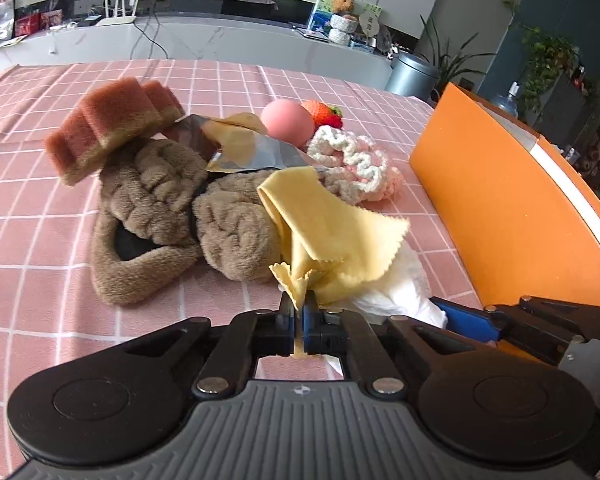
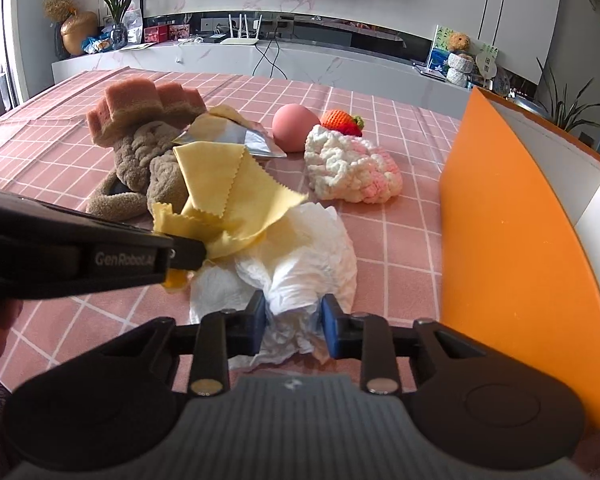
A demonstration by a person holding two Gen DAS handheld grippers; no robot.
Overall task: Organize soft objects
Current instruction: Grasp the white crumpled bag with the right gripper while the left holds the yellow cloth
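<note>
A yellow cloth [image 1: 332,232] with zigzag edges lies draped over a brown plush toy [image 1: 160,208]. My left gripper [image 1: 299,308] is shut on the cloth's near corner. In the right wrist view the same left gripper [image 2: 188,254] comes in from the left and pinches the yellow cloth [image 2: 236,196]. A crumpled white tissue [image 2: 308,248] lies just below the cloth. My right gripper [image 2: 294,316] has its blue pads pressed on the tissue's bunched near end. One blue pad of the right gripper [image 1: 468,320] shows beside the tissue [image 1: 400,292] in the left wrist view.
A tall orange box [image 2: 512,240] stands on the right. Farther back on the pink checked tablecloth [image 2: 400,240] lie a brown sponge [image 2: 140,104], a silver foil packet [image 2: 236,136], a pink ball [image 2: 294,126], a crocheted strawberry [image 2: 342,122] and a white-and-pink crocheted piece [image 2: 352,168].
</note>
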